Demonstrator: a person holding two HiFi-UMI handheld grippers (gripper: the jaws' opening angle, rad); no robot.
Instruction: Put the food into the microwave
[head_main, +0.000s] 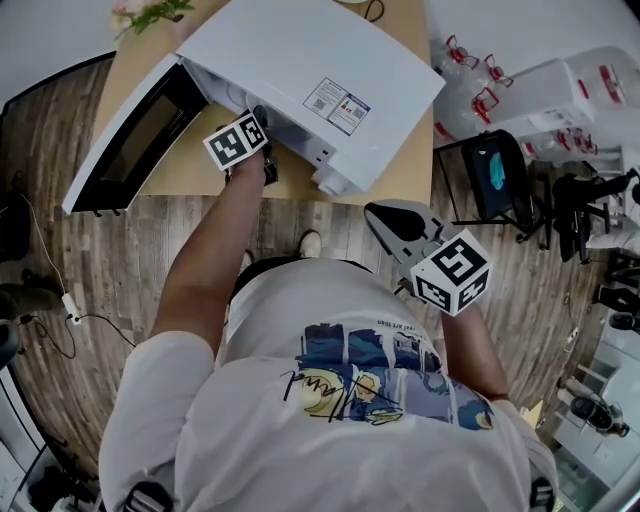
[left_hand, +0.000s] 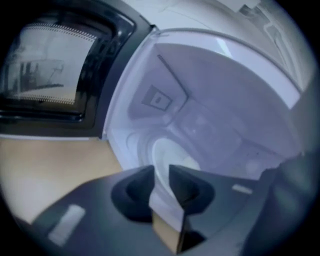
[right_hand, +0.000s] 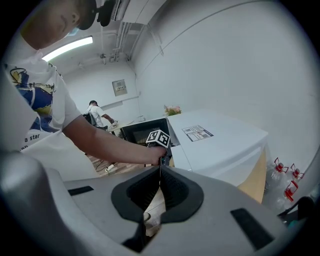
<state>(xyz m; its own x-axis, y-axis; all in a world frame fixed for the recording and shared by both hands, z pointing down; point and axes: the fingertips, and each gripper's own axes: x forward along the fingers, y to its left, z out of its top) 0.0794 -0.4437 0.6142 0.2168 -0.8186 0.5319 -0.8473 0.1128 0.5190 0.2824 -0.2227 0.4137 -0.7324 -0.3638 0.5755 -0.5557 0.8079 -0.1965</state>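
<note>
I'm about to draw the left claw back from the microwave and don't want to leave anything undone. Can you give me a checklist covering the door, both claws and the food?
1. The door of the microwave stands wide open: ok.
2. The left claw is open at the cavity mouth, with nothing between its jaws: ok.
3. The right claw is shut, empty and held back from the microwave: ok.
4. The food sits on the turntable: cannot tell; the cavity is blurred and I can make out no food.
</note>
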